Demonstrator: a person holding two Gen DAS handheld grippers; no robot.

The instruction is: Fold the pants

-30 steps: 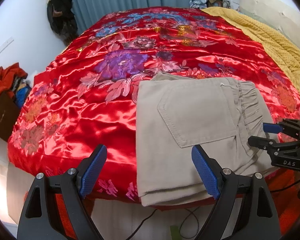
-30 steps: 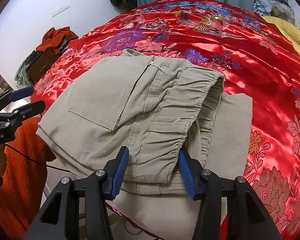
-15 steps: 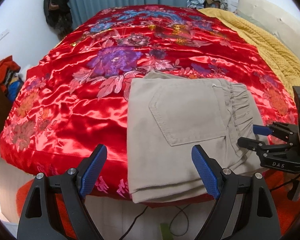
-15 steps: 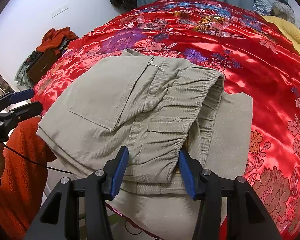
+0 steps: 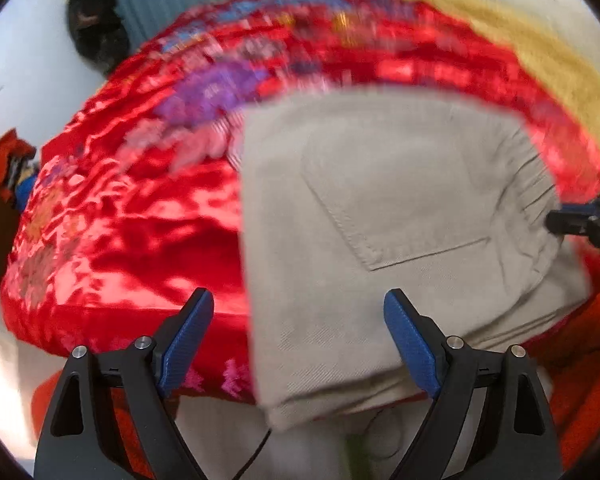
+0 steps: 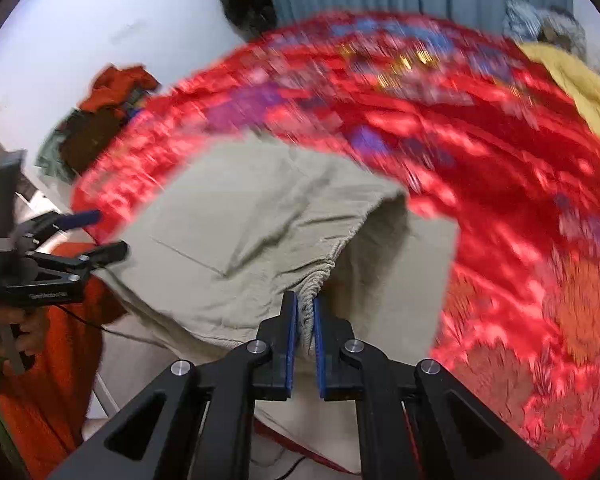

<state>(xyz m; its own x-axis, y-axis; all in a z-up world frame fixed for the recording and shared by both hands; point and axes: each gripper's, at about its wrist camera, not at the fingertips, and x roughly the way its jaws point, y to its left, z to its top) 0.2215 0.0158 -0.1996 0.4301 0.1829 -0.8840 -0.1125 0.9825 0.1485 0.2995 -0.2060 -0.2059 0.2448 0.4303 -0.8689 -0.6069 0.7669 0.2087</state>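
Left gripper (image 5: 296,344): we hover it spread wide over the near fold, gripping nothing, ready for that edge.
Pants (image 5: 380,216): folded on the red bedspread (image 5: 140,208), at its near edge.
Right gripper (image 6: 305,320): jaws just closed, pinching the gathered waistband to lift it.

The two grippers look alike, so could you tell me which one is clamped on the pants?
The right gripper: its blue pads pinch the gathered waistband of the beige pants. The left gripper stands wide open, gripping nothing.
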